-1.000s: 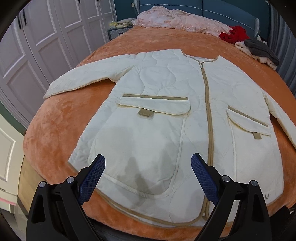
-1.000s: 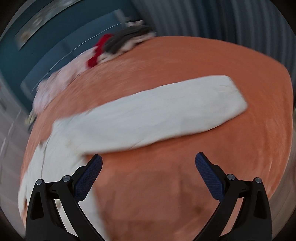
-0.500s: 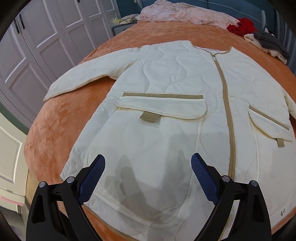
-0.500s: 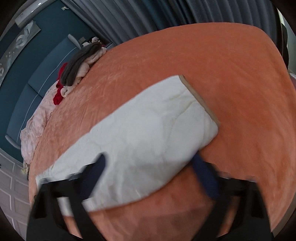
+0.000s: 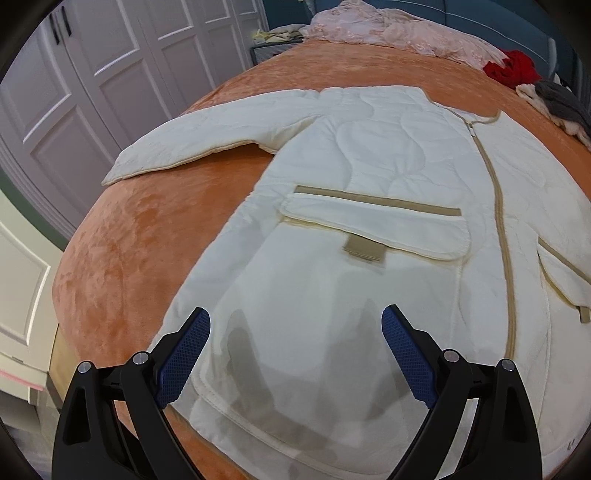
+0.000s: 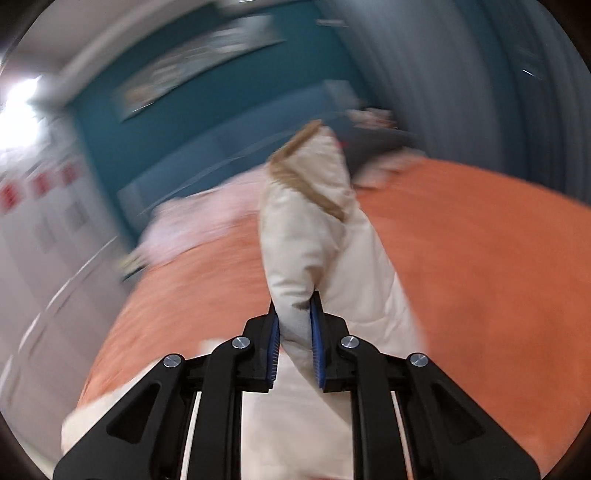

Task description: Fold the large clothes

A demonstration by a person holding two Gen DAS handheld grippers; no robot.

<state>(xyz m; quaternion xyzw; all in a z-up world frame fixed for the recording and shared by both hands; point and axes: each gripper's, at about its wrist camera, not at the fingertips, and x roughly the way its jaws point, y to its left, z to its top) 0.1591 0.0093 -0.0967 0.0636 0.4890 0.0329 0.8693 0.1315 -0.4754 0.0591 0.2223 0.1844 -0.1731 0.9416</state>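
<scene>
A cream quilted jacket [image 5: 369,206] with tan zipper trim lies flat, front up, on the orange bed [image 5: 140,229]. Its left sleeve [image 5: 207,144] stretches out toward the wardrobe side. My left gripper [image 5: 295,332] is open and empty, hovering just above the jacket's lower left hem. In the blurred right wrist view my right gripper [image 6: 295,325] is shut on the jacket's other sleeve [image 6: 314,229] and holds it lifted off the bed, with the tan cuff end [image 6: 306,173] standing up beyond the fingers.
White wardrobe doors [image 5: 92,74] stand left of the bed. A pink garment [image 5: 399,33], a red one [image 5: 513,66] and a grey and cream pile [image 5: 554,99] lie at the bed's far end. A blue headboard wall [image 6: 221,110] and grey curtains [image 6: 498,74] stand behind.
My right gripper has closed on the right sleeve and lifted it off the bed. My left gripper has moved forward and left over the jacket's hem, still open.
</scene>
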